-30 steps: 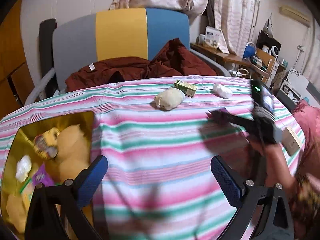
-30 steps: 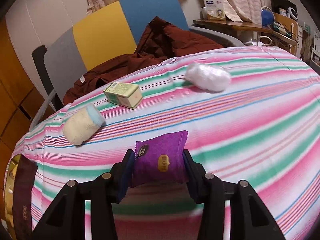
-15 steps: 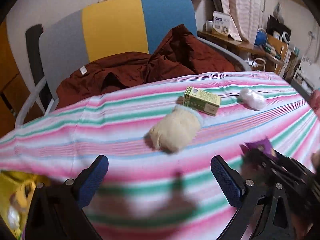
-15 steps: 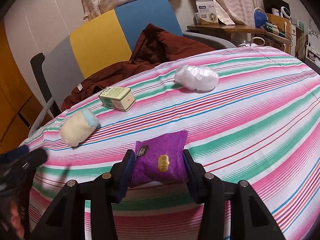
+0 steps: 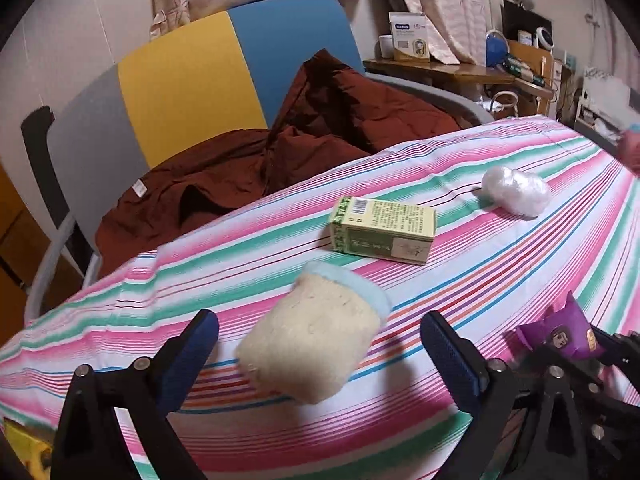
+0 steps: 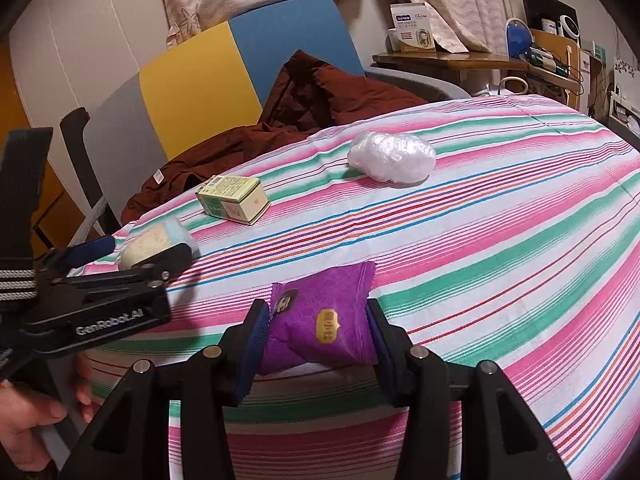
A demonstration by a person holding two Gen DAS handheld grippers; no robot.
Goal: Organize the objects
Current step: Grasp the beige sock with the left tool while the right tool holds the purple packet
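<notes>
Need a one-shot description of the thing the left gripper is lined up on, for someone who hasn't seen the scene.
On the striped tablecloth, in front of the chair draped with a dark red garment, three loose items lie in a diagonal row. It is the nearest one, between the open fingers of the left gripper: a cream fuzzy roll. Its pale blue cuff at one end and soft pile separate it from the green box and the white plastic bundle.

1. left gripper (image 5: 319, 354) swung off the gold tray, now straddling the cream plush roll (image 5: 316, 336); pads not touching it.
2. Its jaws have just been closing slightly.
3. It now shows in right wrist view, left edge.
</notes>
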